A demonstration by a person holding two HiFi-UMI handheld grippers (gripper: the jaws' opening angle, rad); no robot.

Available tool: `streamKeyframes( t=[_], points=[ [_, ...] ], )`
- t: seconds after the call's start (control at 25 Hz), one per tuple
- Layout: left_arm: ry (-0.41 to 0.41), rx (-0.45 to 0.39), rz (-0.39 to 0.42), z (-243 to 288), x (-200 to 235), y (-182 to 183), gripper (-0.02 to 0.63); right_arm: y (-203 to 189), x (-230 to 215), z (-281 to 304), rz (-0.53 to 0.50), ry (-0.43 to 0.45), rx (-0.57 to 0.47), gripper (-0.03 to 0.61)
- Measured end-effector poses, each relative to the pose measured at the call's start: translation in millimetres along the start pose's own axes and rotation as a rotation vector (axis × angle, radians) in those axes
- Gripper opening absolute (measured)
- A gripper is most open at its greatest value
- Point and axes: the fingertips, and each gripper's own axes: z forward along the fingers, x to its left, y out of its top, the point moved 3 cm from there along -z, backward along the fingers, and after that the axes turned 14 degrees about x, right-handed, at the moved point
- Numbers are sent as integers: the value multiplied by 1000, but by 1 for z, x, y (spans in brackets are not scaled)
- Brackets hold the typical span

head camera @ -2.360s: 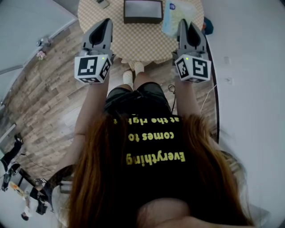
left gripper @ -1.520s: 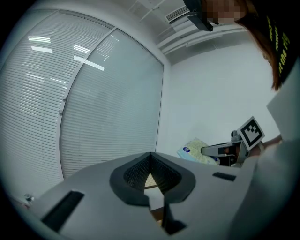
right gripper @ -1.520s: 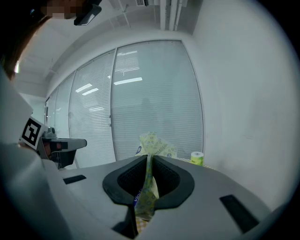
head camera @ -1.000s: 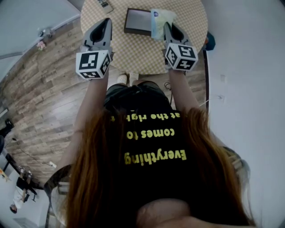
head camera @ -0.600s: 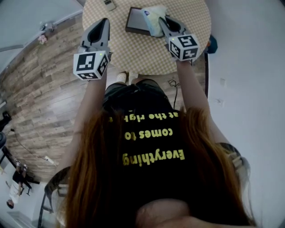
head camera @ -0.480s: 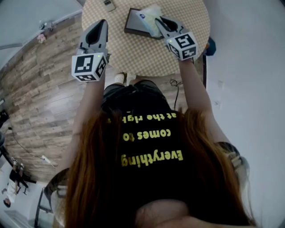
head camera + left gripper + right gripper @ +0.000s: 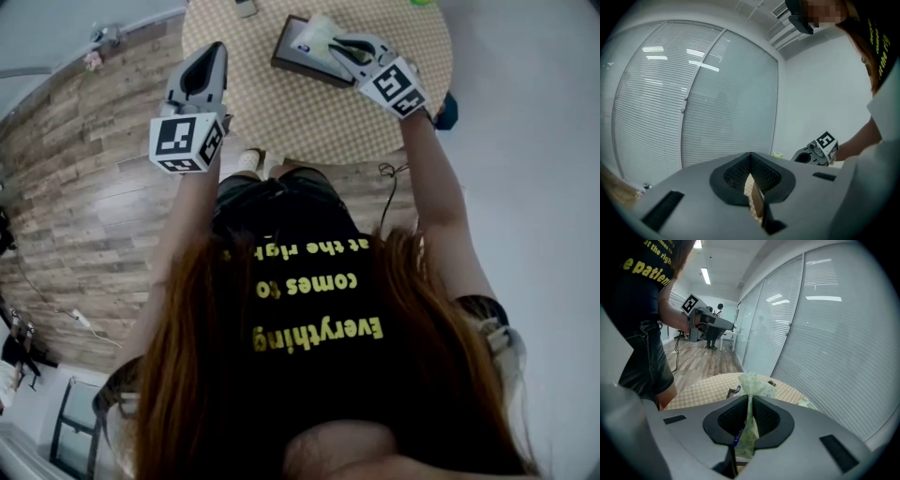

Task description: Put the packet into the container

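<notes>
A pale green patterned packet (image 7: 314, 36) hangs over the dark rectangular container (image 7: 298, 64) on the round checkered table (image 7: 319, 117). My right gripper (image 7: 343, 47) is shut on it, rolled onto its side and pointing down toward the container. In the right gripper view the packet (image 7: 752, 380) stands pinched upright between the pads of the right gripper (image 7: 750, 401), with a corner of the container (image 7: 729, 393) below. My left gripper (image 7: 208, 56) hovers by the table's left edge, apart from both. Its jaws (image 7: 751, 164) look shut with nothing in them.
A small remote-like object (image 7: 246, 7) and something green (image 7: 422, 3) lie at the table's far side. A blue thing (image 7: 447, 111) sits on the floor right of the table. Window blinds close the far side; wooden floor lies to the left.
The right gripper has carried the packet leftward and down over the container, rolling its wrist as it went. The left gripper has barely shifted.
</notes>
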Motion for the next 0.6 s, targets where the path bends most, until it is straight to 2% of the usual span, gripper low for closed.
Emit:
streamKeyframes(
  t=[0.36,0.6],
  points=[
    [20,5,5,-10,2,1,1,-26,8,42,-56,113,68,49],
    [26,9,15,-19,1,0,0,-41,14,74,-82,153,129,49]
  ],
)
